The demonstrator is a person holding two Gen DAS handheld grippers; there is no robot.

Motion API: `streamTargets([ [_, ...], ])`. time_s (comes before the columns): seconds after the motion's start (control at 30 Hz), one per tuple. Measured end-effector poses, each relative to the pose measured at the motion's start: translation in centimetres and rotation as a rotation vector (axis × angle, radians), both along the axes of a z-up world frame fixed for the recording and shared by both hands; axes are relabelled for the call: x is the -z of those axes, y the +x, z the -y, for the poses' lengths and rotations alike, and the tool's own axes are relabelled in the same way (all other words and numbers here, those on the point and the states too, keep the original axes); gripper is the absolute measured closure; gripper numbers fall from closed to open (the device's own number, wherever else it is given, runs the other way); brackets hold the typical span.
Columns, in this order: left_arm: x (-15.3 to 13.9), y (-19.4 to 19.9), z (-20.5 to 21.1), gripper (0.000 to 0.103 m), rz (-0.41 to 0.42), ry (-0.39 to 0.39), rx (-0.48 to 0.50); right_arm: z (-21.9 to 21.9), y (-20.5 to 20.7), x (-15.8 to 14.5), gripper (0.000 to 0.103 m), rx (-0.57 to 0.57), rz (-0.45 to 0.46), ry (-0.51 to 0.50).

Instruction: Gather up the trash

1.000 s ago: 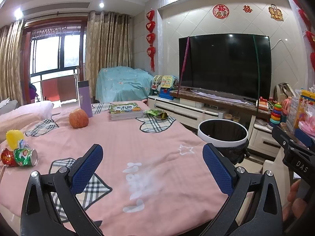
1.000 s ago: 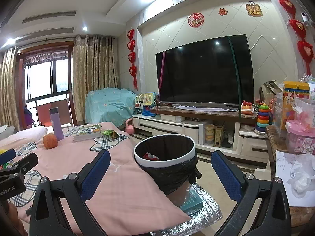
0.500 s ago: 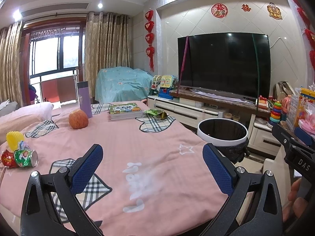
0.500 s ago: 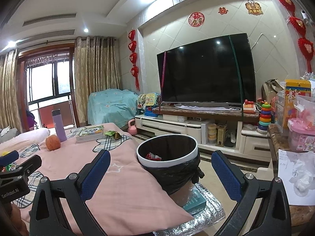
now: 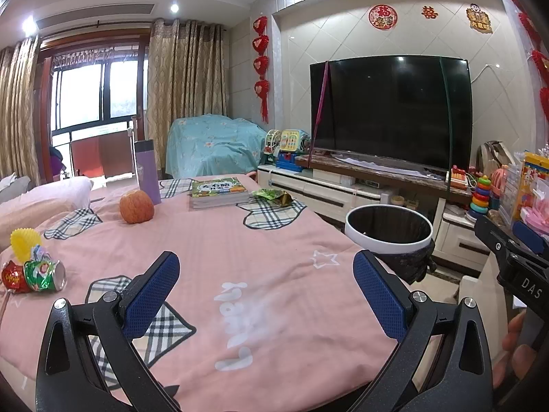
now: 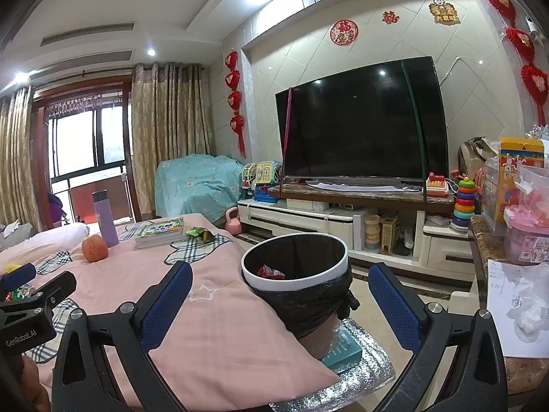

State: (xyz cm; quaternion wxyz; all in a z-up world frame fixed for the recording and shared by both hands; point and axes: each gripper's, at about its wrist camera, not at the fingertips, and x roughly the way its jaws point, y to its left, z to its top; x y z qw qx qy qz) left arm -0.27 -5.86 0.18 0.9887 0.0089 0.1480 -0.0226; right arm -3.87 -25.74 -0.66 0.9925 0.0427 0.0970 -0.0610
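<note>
Both empty, the left hand-held gripper (image 5: pixel 266 283) ("GenRobot.AI") and right hand-held gripper (image 6: pixel 279 290) ("DAS") gape wide.

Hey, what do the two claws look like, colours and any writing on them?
Both look alike: the left claw and right claw have black angular frames, silver screws and blue textured finger pads. White lettering shows: "GenRobot.AI" on the left one, "DAS" on the right.
</note>
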Motion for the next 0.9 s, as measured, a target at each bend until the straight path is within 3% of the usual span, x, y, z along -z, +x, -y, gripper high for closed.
streamTargets([
  [0.9,0.70,0.98,0.09,0.000,-0.026,0.001,-0.002,0.01,0.29,0.32,0.000,-0.017,-0.007,0.018],
])
